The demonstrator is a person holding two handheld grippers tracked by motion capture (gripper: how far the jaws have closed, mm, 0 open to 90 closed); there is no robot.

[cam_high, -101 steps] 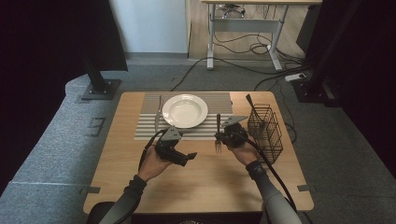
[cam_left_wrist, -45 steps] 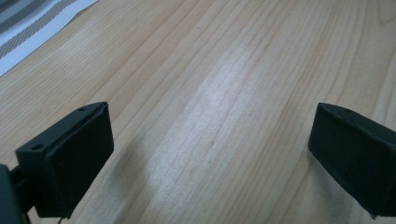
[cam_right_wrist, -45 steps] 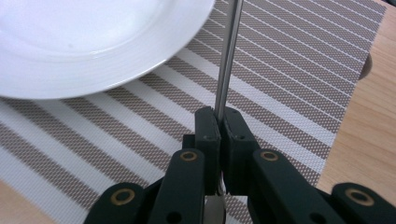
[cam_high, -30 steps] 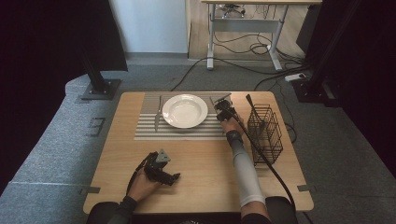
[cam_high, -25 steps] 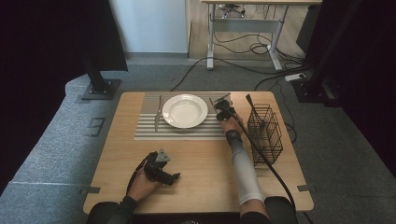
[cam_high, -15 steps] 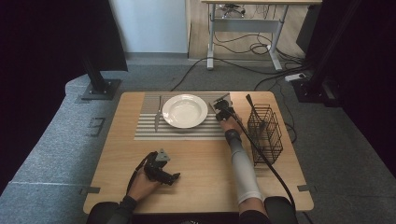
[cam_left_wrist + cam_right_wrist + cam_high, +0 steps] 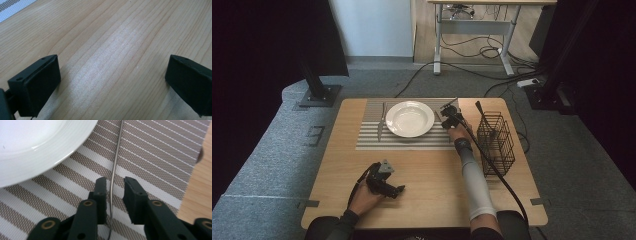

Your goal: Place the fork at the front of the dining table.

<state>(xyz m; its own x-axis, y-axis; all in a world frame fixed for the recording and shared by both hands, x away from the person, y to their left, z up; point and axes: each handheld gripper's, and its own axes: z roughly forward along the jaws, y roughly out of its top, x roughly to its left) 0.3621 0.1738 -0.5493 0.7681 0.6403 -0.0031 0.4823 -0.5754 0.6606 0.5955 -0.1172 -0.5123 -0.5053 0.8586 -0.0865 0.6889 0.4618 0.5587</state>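
Reaching to the plate's [image 7: 410, 118] three o'clock edge, the right gripper [image 7: 114, 185] straddles a thin metal utensil handle [image 7: 115, 162] lying on the striped placemat [image 7: 407, 140], jaws slightly apart, not pinching. Near six o'clock, the left gripper [image 7: 384, 181] rests spread wide on the bare table [image 7: 120, 45].

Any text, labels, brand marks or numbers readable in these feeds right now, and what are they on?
None readable.
The plate is plain white, with no mark.
The striped placemat shows only its woven pattern.
The wire basket carries no tag or label.
The thin metal utensil between the right gripper jaws shows no stamp.
The left gripper has plain black pads, and the wooden table has bare grain.
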